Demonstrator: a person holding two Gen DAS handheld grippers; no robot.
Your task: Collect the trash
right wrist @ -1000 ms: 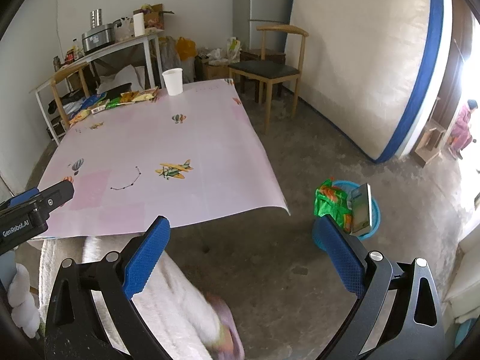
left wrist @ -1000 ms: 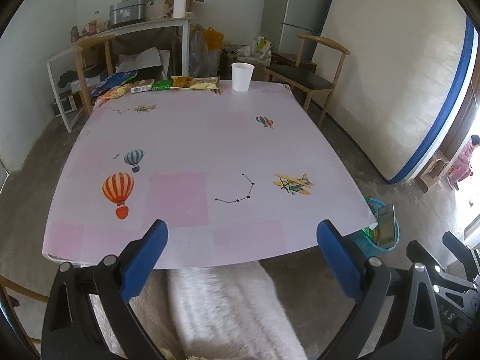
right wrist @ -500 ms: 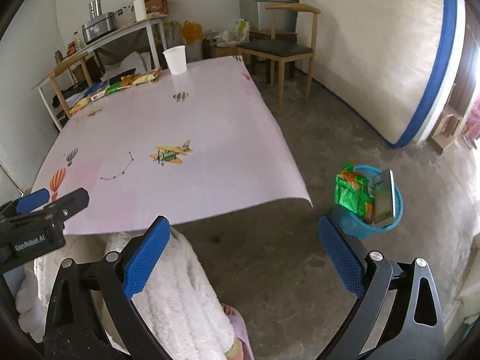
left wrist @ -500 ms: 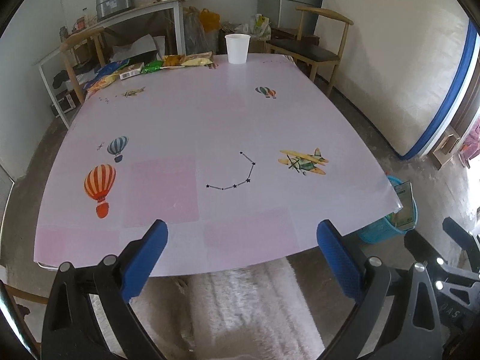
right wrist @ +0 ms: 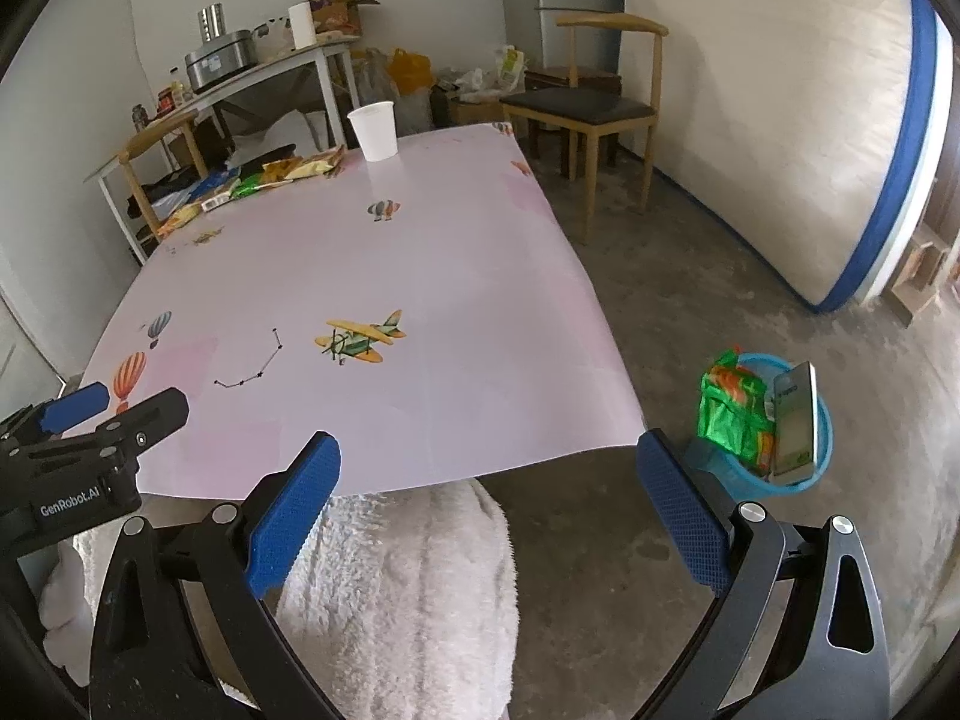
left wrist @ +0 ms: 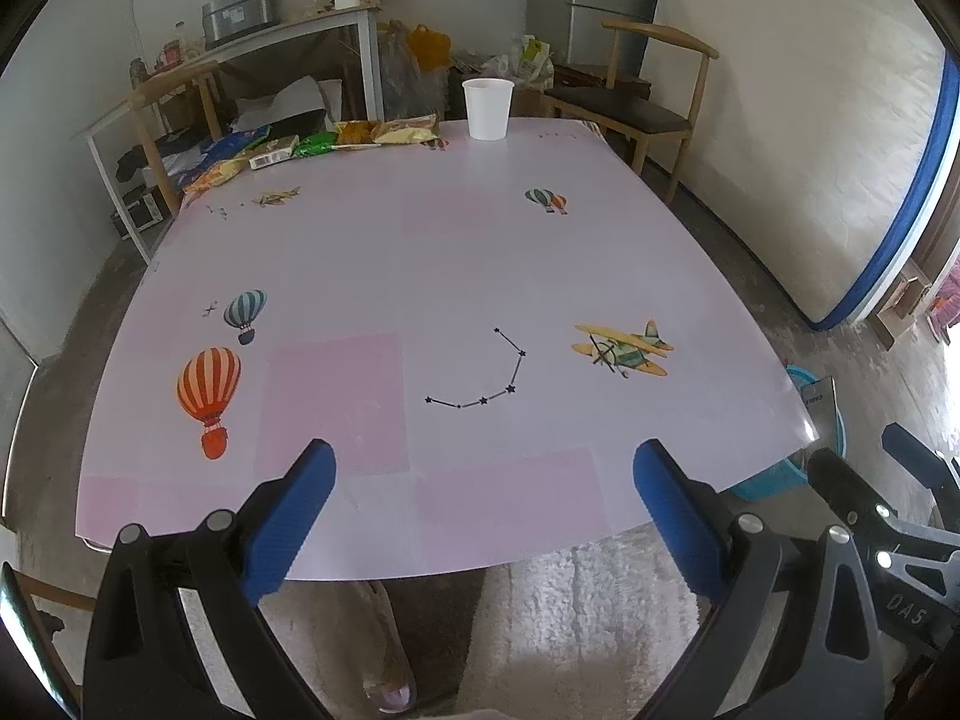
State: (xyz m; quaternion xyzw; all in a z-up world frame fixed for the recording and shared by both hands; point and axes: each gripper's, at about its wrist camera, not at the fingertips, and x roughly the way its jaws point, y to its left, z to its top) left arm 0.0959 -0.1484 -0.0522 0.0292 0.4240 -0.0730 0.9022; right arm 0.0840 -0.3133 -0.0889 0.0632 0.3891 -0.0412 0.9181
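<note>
Several snack wrappers [left wrist: 336, 144] lie in a row along the far left edge of the pink table [left wrist: 456, 252], beside a white paper cup [left wrist: 487, 108]. They also show in the right wrist view [right wrist: 282, 171], with the cup [right wrist: 373, 131]. A blue trash bin [right wrist: 780, 420] on the floor right of the table holds a green wrapper [right wrist: 729, 405] and a carton [right wrist: 795, 420]. My left gripper [left wrist: 480, 498] is open and empty over the table's near edge. My right gripper [right wrist: 486, 492] is open and empty near the table's front right corner.
A wooden chair [right wrist: 591, 102] stands at the far right of the table, another [left wrist: 174, 114] at the far left. A cluttered white shelf [left wrist: 288, 42] is behind. A mattress [right wrist: 810, 138] leans on the right wall. My white fleece legs [right wrist: 408, 588] are below.
Both grippers have risen and moved forward toward the table, so more of the tabletop shows. Both stay open and empty.
</note>
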